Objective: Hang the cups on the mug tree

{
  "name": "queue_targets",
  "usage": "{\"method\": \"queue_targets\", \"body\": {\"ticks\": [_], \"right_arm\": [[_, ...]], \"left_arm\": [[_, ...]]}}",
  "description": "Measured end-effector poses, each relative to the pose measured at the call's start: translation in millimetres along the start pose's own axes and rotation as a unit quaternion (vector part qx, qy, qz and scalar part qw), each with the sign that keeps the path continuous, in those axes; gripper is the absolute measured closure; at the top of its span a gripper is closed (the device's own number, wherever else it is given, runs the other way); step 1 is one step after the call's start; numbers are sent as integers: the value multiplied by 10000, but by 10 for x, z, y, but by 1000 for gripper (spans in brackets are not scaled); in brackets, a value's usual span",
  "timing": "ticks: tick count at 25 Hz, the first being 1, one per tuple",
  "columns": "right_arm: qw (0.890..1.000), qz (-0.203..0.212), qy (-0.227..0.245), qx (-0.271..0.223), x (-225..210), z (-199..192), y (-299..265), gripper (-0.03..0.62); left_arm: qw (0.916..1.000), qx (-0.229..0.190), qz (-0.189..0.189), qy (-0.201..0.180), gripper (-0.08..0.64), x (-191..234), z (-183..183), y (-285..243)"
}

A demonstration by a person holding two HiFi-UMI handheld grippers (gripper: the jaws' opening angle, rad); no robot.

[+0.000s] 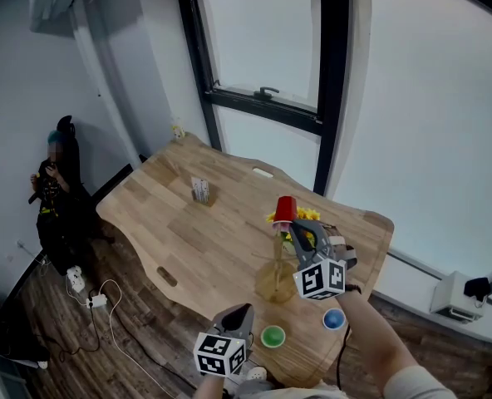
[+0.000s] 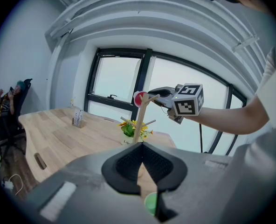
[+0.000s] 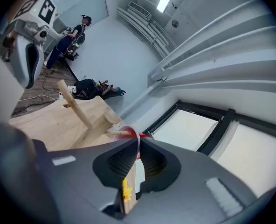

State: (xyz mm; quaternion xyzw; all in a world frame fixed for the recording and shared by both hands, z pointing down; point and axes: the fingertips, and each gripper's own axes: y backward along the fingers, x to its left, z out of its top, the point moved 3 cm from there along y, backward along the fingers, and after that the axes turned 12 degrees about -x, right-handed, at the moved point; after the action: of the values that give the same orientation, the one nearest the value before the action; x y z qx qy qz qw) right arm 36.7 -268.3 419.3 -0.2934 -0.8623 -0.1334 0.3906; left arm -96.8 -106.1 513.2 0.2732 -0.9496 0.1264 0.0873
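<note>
L gripper (image 1: pixel 239 311) closed; R gripper (image 1: pixel 299 226) pinching red cup (image 1: pixel 285 209).

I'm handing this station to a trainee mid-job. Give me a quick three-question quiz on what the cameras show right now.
1. True or false: the right gripper has its jaws shut on the rim of the red cup, up at the top of the mug tree.
2. Which cups stand on the table, not yet hung? A: the green cup and the blue cup. B: a yellow cup only. C: two red cups.
3. Short answer: what do the jaws of the left gripper hold?

Key: 1 true. 2 A. 3 nothing; its jaws are together.
</note>
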Motion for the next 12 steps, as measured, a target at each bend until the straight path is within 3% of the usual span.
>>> {"method": "queue_targets", "body": {"ticks": [12], "right_arm": [[9999,108,21,-68,162,20,74,574]], "left_arm": [[10000,-2,-3,20,558,8,-19,-21]]}}
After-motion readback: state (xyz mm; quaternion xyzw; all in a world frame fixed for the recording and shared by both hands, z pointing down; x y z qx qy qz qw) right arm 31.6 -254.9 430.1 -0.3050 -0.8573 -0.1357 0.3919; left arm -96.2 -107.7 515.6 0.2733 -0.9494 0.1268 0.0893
